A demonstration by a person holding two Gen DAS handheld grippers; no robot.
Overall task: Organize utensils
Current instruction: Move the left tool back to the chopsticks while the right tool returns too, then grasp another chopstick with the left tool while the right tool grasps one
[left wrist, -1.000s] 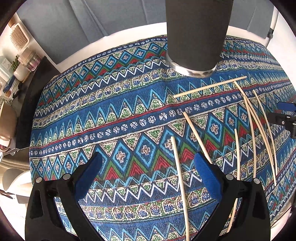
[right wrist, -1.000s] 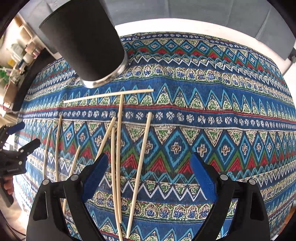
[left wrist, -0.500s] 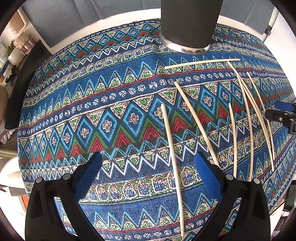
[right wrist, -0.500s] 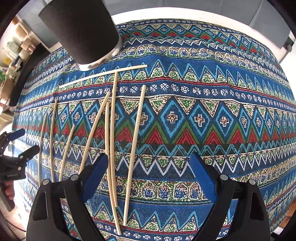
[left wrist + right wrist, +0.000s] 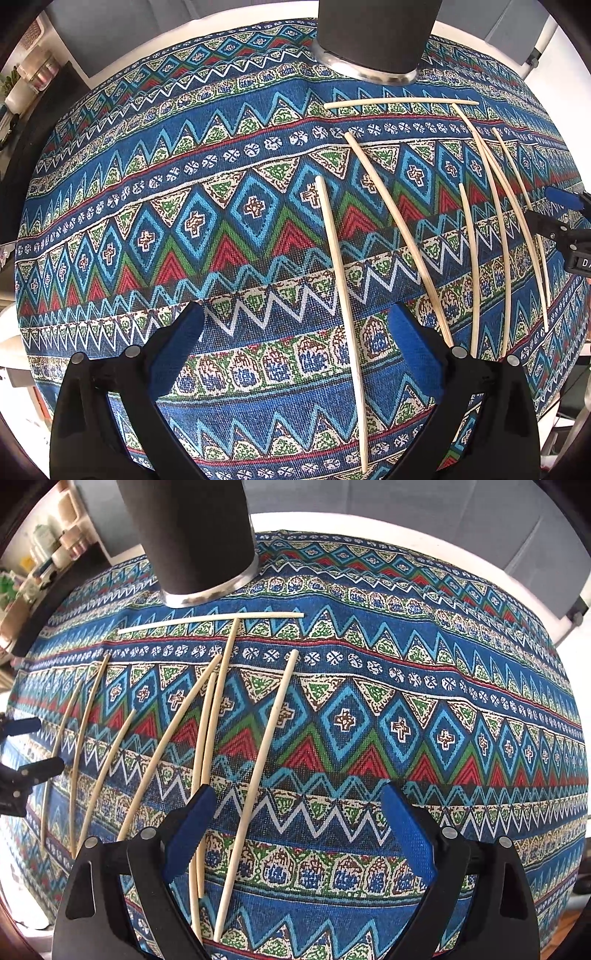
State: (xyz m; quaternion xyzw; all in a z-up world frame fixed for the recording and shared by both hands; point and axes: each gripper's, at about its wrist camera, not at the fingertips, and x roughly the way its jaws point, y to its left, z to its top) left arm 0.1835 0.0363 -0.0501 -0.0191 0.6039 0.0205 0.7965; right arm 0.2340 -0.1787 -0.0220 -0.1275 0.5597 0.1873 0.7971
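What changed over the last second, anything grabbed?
Nothing grabbed. Both claws came down closer to the cloth: the left claw now straddles the leftmost chopstick, the right claw the rightmost one. Both stayed open and empty. The chopsticks and black cup have not shifted.
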